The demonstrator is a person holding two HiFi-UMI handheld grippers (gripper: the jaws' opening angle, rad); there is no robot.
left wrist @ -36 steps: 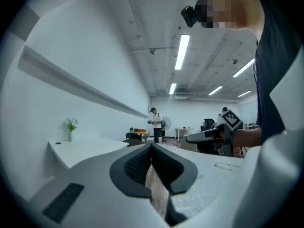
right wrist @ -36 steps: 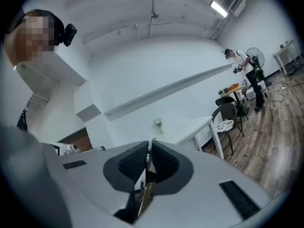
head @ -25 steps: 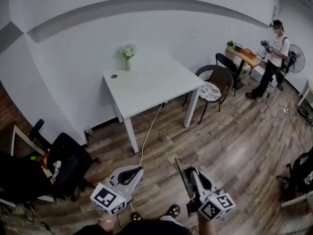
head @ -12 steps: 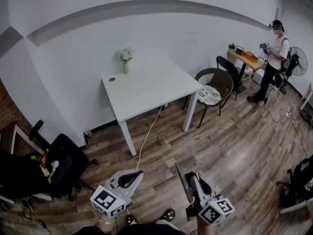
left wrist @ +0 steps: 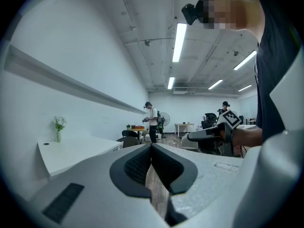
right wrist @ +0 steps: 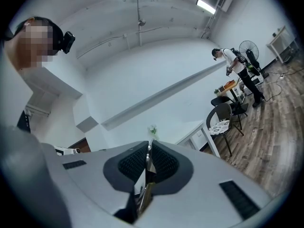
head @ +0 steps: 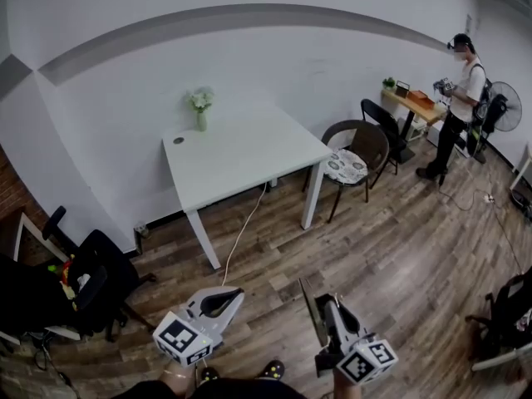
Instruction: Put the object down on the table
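The thin flat object [head: 308, 304] is clamped edge-up between the pads of the right gripper [head: 323, 307]. In the right gripper view it shows as a narrow sliver [right wrist: 147, 172] running up the seam of the nearly closed jaws (what kind of thing it is cannot be told). In the head view it sits low, right of centre, and its long axis follows the gripper's own line towards about twelve o'clock.

From there the white table [head: 249, 152] lies at roughly eleven o'clock, well apart across open wood floor. A vase of flowers [head: 199, 109] stands at its far left corner and a chair [head: 353, 152] is just beside its right edge.

The left gripper [head: 233, 293] has its jaws together on nothing. It is level with the right one, at nine o'clock from it, and points at one o'clock towards the table's near leg. Both are held low and level, so I judge the set-down calls first for closing that gap.
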